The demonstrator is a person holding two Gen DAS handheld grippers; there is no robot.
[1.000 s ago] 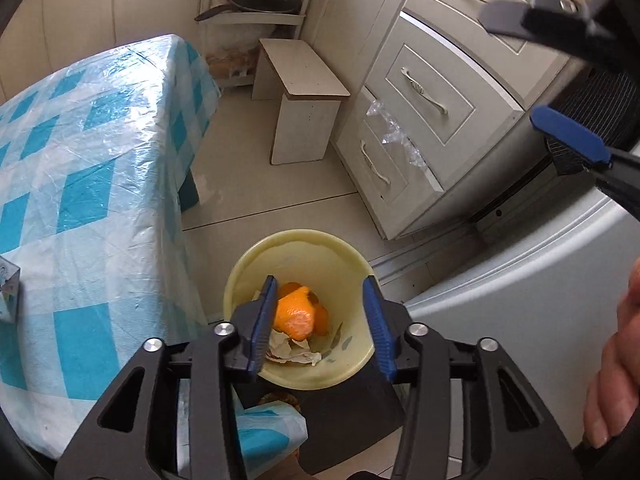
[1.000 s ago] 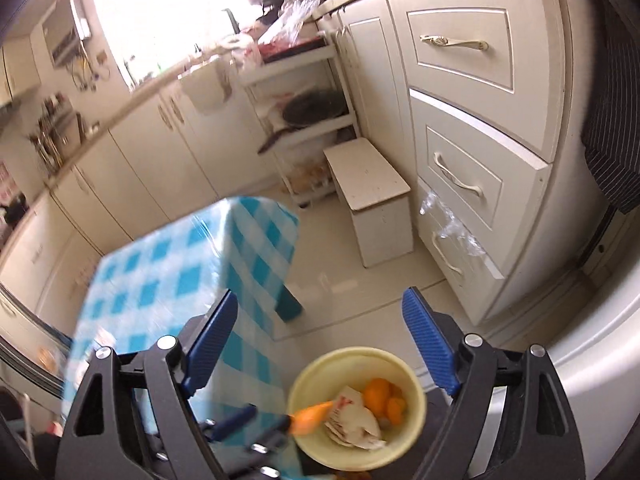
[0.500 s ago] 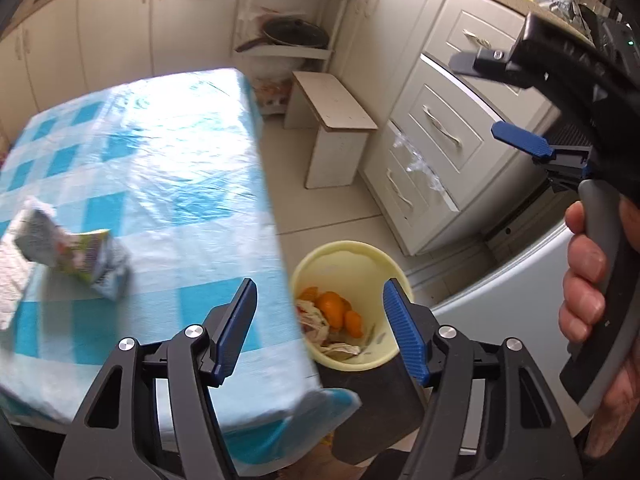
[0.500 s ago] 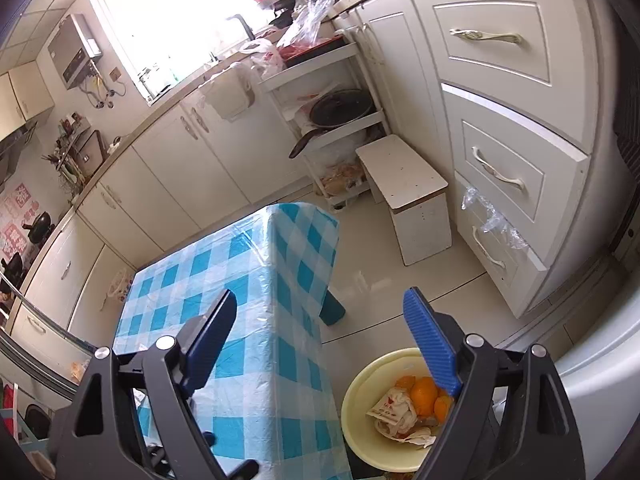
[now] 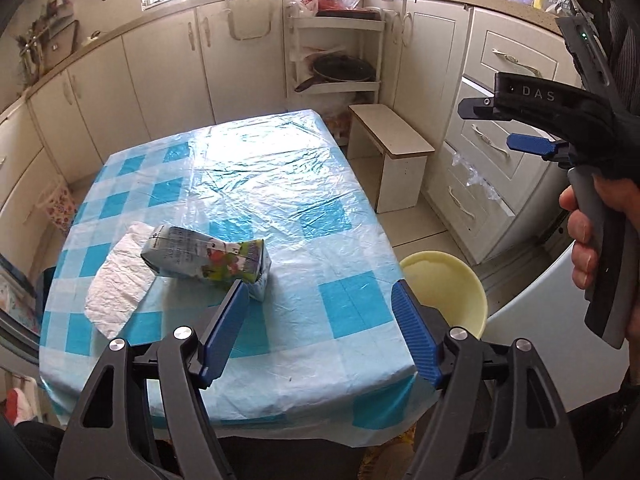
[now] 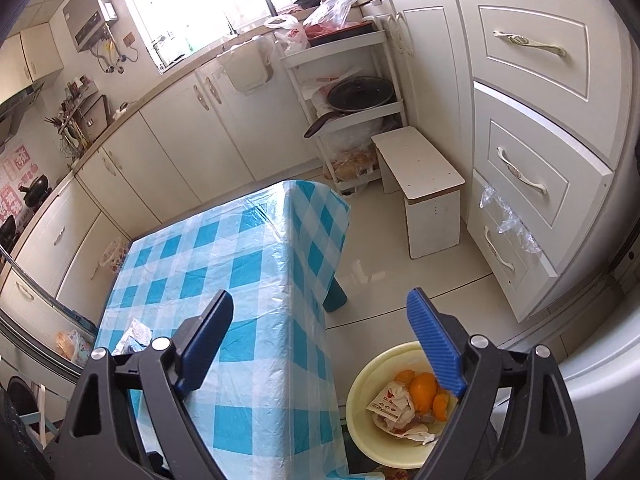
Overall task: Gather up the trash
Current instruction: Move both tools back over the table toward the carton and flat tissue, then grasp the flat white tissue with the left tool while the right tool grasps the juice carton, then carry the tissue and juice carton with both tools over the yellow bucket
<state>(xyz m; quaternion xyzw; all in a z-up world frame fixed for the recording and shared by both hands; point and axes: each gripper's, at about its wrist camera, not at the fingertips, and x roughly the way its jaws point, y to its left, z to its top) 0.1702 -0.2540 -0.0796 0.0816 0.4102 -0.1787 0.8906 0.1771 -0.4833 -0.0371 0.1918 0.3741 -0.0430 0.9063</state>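
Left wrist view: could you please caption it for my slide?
Empty hand-held gripper opening above crushed carton and tissue on checked table.

Both views downward over table (image 5: 304, 184)

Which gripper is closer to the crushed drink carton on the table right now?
Left. The left gripper hovers just short of the crushed drink carton, jaws opening and empty. The right gripper is off by the table's edge, above the yellow bin.

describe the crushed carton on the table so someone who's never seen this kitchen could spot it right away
Find the table with the blue-and-white checked cloth in the middle of the kitchen. Near its left front part lies a crushed drink carton, grey with fruit pictures. Its neighbour, the crumpled white paper it partly rests on, is flat and plain.
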